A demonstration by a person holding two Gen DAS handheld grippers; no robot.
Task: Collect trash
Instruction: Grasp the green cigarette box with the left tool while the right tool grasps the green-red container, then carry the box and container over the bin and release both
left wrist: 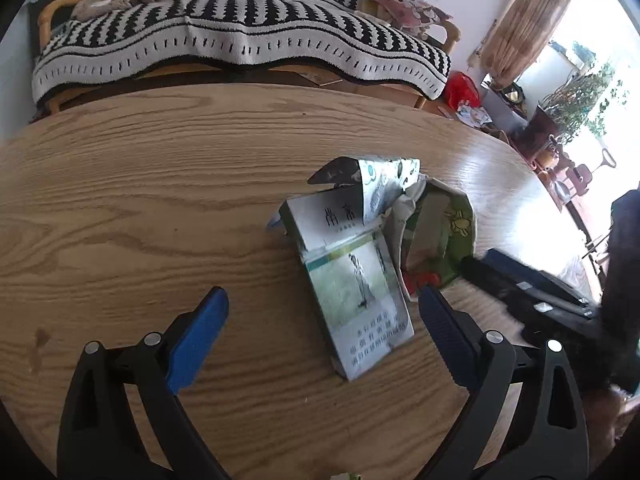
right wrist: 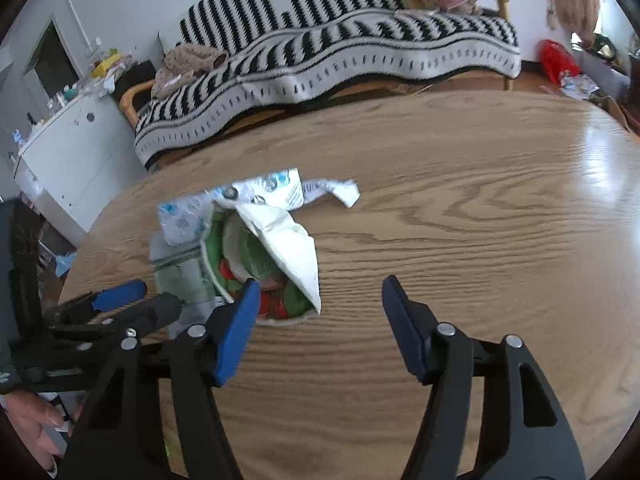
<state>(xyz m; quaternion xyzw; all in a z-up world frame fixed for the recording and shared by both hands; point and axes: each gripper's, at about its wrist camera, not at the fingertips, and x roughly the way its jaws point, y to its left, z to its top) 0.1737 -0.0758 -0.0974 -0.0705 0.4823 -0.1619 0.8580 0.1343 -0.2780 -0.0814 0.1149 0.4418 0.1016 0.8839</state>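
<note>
Both grippers are hanging open over the trash pile, nothing between the jaws yet. The left gripper [left wrist: 324, 312] is straddling the flattened box [left wrist: 352, 280], which is lying on the bench [left wrist: 140, 200]. The right gripper [right wrist: 316, 300] is sitting just right of the paper bowl [right wrist: 260, 264], with its left pad at the bowl's near rim.

Biggest risk I'm seeing: the two grippers are crowding each other, so they could bump. A flat box is also going to slide instead of lifting. The bowl is holding red and green scraps under a white wrapper [right wrist: 288, 240], so tipping it would be spilling them. A printed wrapper [right wrist: 260, 196] is lying loose behind.
</note>
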